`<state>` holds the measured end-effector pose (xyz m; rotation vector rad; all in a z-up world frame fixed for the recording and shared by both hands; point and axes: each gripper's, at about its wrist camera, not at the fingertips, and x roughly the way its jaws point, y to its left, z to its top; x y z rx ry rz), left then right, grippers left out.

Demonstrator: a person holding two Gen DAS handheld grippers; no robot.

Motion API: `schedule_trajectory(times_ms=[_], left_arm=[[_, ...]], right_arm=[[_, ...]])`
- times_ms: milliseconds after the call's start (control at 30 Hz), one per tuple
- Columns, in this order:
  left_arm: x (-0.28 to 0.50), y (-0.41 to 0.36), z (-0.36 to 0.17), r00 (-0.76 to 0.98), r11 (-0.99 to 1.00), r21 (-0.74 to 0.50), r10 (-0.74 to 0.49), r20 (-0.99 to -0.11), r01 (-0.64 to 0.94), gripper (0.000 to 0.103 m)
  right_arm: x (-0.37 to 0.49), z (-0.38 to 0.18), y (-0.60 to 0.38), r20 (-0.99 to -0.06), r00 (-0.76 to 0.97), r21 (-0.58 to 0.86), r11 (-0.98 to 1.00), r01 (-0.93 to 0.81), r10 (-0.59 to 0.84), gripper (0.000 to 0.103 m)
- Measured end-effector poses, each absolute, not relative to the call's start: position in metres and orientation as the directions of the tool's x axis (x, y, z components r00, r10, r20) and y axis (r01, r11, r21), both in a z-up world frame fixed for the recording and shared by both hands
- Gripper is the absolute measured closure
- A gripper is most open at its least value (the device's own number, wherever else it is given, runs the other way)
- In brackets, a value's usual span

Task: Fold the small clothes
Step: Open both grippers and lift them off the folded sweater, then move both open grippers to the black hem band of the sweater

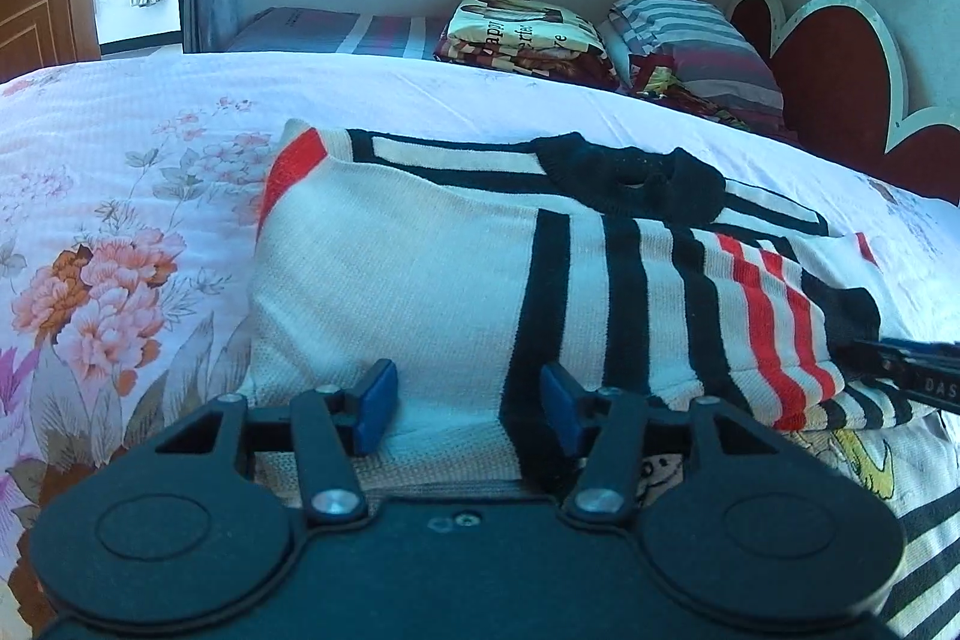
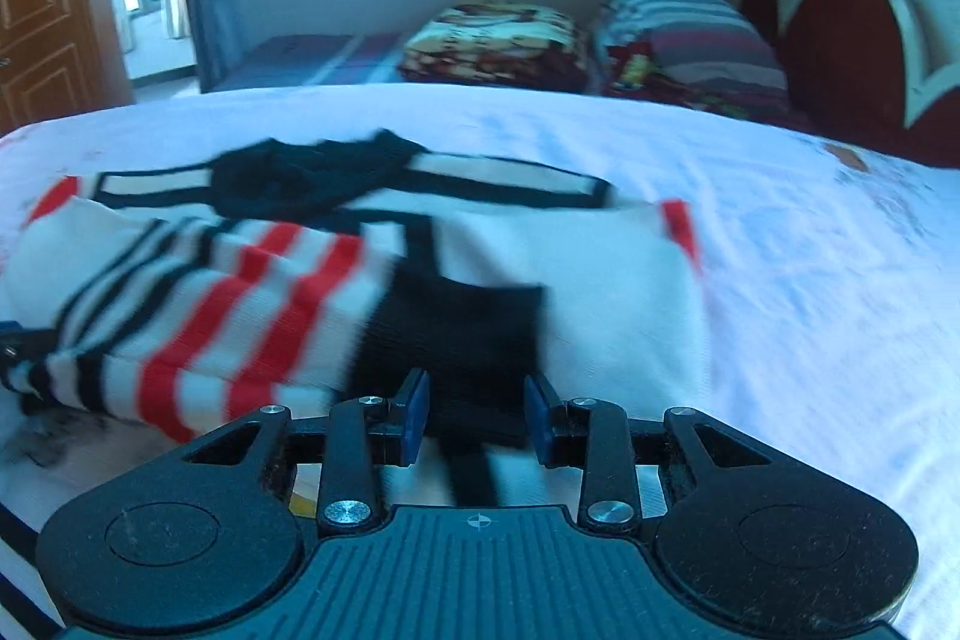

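The blue-padded fingers (image 1: 379, 403) of the left gripper (image 1: 468, 409) stand parted and empty, straddling the near hem of a cream knitted child's sweater with navy and red stripes (image 1: 420, 280), the pads not pressing on the wool; in the right wrist view the right gripper (image 2: 477, 421) shows a narrower gap, its pads clear on either side of the sweater's navy cuff (image 2: 462, 340) and gripping nothing. The sweater lies partly folded on a white quilt printed with pink flowers (image 1: 120, 196), its striped sleeve (image 1: 768, 316) laid across the body and its navy collar (image 1: 630, 178) at the far edge. The right view is smeared by motion, so the cloth's exact edges there are hard to read. Judged from this, the sleeves are in and the next fold is bottom hem to collar. To do it well, each gripper would need to pinch all layers at the hem, near the two corners, lift together and level, carry the edge to just short of the collar, and let go only once the fold lies flat. Another printed garment (image 1: 864, 466) under the near right corner could be caught by mistake. Beyond, a folded blanket (image 1: 528, 34) and striped pillow (image 1: 690, 34) rest by the red headboard (image 1: 840, 70).
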<state>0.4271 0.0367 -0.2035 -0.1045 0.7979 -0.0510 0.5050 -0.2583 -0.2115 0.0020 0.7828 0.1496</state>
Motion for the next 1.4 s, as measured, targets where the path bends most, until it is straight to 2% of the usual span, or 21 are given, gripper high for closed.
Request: schedule_trajectory(times_ms=[200, 400, 567, 733, 900, 1200, 1333, 1400], left_arm=[[0.417, 0.031, -0.187, 0.702, 0.993, -0.115, -0.060, -0.709, -0.031, 0.053], [0.380, 0.007, -0.161, 0.721, 0.989, -0.140, -0.132, -0.681, 0.048, 0.052], [0.351, -0.023, -0.174, 0.682, 0.986, -0.126, -0.165, -0.712, 0.107, 0.051], [0.330, -0.026, -0.201, 0.643, 0.992, -0.073, -0.120, -0.756, 0.099, 0.051], [0.301, -0.013, -0.209, 0.675, 0.994, 0.033, -0.050, -0.736, 0.109, 0.048], [0.265, 0.019, -0.205, 0.670, 0.999, 0.035, 0.039, -0.741, -0.020, 0.047], [0.256, 0.015, -0.198, 0.653, 0.996, 0.034, 0.078, -0.753, -0.081, 0.050], [0.247, 0.008, -0.188, 0.661, 0.997, 0.006, 0.059, -0.748, -0.083, 0.049]], right_arm=[[0.489, -0.192, -0.261, -0.695, 0.700, 0.085, 0.986, -0.141, 0.160, 0.070], [0.445, -0.163, -0.234, -0.639, 0.716, 0.129, 0.957, -0.259, 0.280, 0.070], [0.412, -0.174, -0.198, -0.669, 0.656, 0.123, 0.923, -0.366, 0.349, 0.070], [0.390, -0.202, -0.188, -0.719, 0.590, 0.125, 0.903, -0.410, 0.367, 0.070], [0.370, -0.216, -0.208, -0.726, 0.608, 0.044, 0.904, -0.426, 0.322, 0.070], [0.339, -0.222, -0.271, -0.718, 0.641, 0.013, 0.926, -0.377, 0.271, 0.070], [0.331, -0.214, -0.277, -0.721, 0.631, 0.053, 0.931, -0.361, 0.285, 0.070], [0.324, -0.206, -0.277, -0.703, 0.624, 0.118, 0.921, -0.371, 0.341, 0.070]])
